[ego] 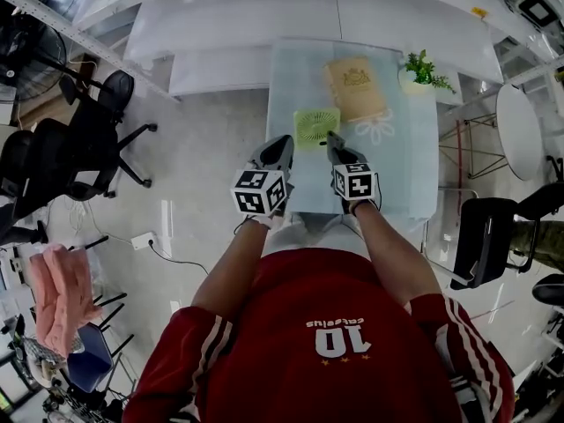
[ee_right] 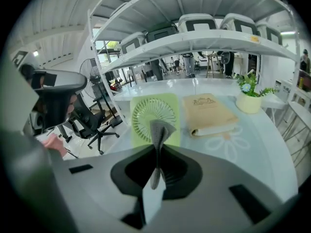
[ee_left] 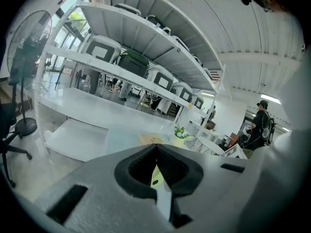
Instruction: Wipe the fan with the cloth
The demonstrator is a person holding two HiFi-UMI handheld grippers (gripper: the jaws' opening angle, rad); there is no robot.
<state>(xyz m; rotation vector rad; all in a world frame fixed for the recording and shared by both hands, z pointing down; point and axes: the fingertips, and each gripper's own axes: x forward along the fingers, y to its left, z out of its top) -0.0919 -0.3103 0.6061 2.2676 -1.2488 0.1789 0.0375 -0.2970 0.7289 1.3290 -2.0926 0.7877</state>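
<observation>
A flat square lime-green fan (ego: 315, 126) lies on the glass table (ego: 414, 174), its round grille facing up. In the right gripper view the fan (ee_right: 146, 116) is just ahead of the jaws. My right gripper (ee_right: 158, 147) is shut on a small grey cloth (ee_right: 160, 128), which sticks up between the jaws, just short of the fan's near edge. In the head view the right gripper (ego: 334, 139) hovers at the fan's near right corner. My left gripper (ego: 283, 144) is at the fan's near left side. The left gripper (ee_left: 155, 148) is shut, with nothing seen in it.
A tan book (ego: 357, 86) lies beyond the fan, and a potted plant (ego: 421, 70) stands at the far right corner. White shelving (ego: 264, 25) runs behind the table. Black office chairs (ego: 88, 139) stand on the left and a round white table (ego: 520, 130) on the right.
</observation>
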